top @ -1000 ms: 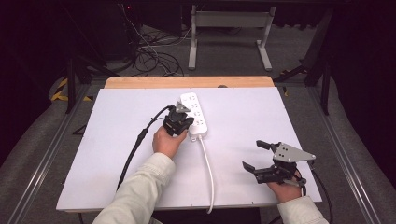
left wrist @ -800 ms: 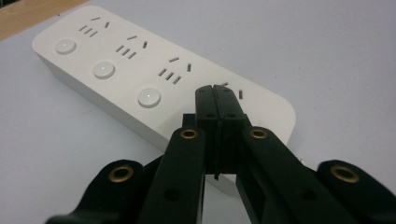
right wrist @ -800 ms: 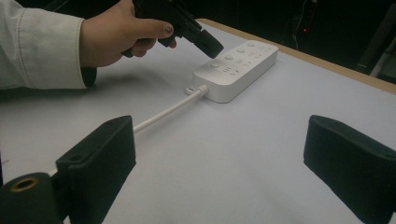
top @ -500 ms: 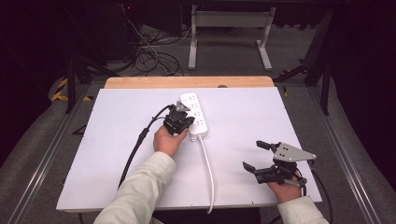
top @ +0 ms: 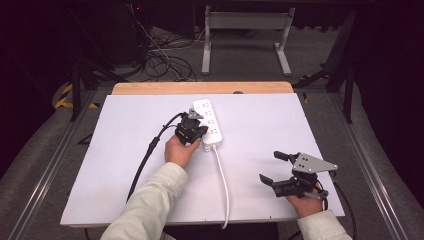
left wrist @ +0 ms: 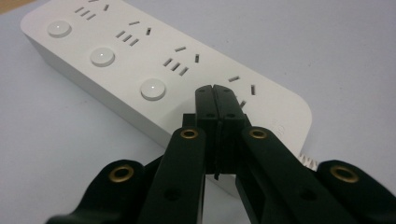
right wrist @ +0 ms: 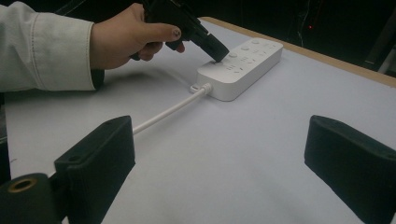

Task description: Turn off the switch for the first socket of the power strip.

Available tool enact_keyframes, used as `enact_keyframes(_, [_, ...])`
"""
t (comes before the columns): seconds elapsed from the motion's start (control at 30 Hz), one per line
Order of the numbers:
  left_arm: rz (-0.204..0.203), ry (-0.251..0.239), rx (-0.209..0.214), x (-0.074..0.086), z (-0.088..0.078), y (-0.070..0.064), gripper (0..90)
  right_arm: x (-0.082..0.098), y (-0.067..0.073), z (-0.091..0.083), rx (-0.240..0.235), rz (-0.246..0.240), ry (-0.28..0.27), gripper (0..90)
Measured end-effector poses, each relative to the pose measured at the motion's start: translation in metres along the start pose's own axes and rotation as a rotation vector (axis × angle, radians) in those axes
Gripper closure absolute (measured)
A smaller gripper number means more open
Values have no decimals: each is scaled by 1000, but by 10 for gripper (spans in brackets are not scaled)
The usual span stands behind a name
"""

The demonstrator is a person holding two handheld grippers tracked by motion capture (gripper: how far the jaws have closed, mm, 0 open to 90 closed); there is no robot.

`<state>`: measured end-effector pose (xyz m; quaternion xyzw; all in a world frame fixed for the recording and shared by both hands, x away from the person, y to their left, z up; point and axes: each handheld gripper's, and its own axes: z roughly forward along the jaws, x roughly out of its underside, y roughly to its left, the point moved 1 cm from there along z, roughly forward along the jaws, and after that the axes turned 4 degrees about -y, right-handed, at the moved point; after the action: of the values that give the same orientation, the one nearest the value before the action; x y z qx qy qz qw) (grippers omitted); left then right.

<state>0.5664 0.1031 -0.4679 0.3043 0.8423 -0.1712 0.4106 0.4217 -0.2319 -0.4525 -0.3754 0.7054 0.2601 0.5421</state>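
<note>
The power strip [top: 207, 123] lies flat on the white table [top: 310, 130], toward its far middle, with its white cord [top: 223, 180] running back to the near edge. Your left gripper [top: 200, 131] is over the cord end of the strip, its jaws pressed together with nothing between them, the tips down on the strip's top face [left wrist: 140, 51] beside the nearest round button [left wrist: 153, 88]; from the right gripper view the closed tips [right wrist: 218, 52] touch the strip there. Your right gripper [top: 273, 166] rests well apart from the strip, near the table's front right corner, its jaws wide apart and holding nothing.
</note>
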Motion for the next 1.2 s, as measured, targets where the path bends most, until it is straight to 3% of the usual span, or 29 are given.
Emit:
enact_keyframes(0.53, [21, 2, -30, 1, 4, -4, 900, 2, -1, 2, -13, 8, 16, 90])
enact_keyframes(0.73, [70, 5, -79, 2, 4, -11, 900, 3, -1, 2, -13, 11, 20, 90])
enact_keyframes(1.0, [79, -9, -89, 4, 4, -11, 900, 4, -2, 1, -12, 17, 24, 90])
enact_keyframes(1.2, [41, -2, -68, 3, 3, -9, 900, 4, -2, 2, -12, 17, 28, 90])
